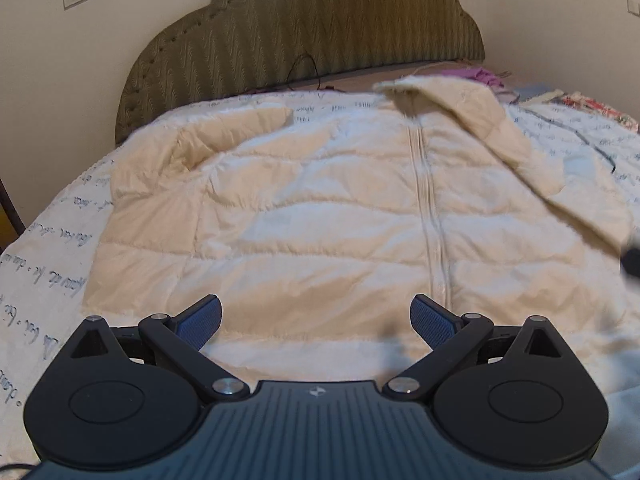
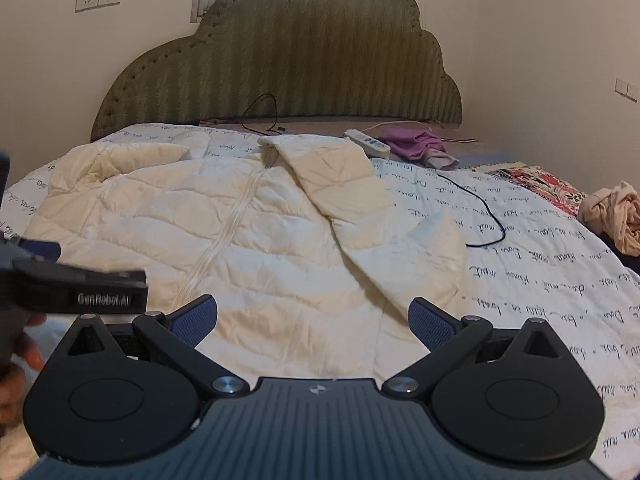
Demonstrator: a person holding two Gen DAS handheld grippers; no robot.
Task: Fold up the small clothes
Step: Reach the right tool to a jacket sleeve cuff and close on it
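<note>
Two tongs, the left [image 1: 316,322] and the right [image 2: 312,322], are wide open and hold nothing, with the jacket [image 1: 320,216] flat on the bed [image 2: 540,280] just ahead, zip running away from them, hem nearest both.

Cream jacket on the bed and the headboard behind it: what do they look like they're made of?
The cream quilted zip-front jacket looks like a padded puffer: soft matte woven shell, probably synthetic, with stitched horizontal channels that puff and crease. The olive scalloped headboard looks upholstered in slightly shiny patterned fabric, with a zigzag weave and a row of studs along its edge. The exact fibres cannot be told.
</note>
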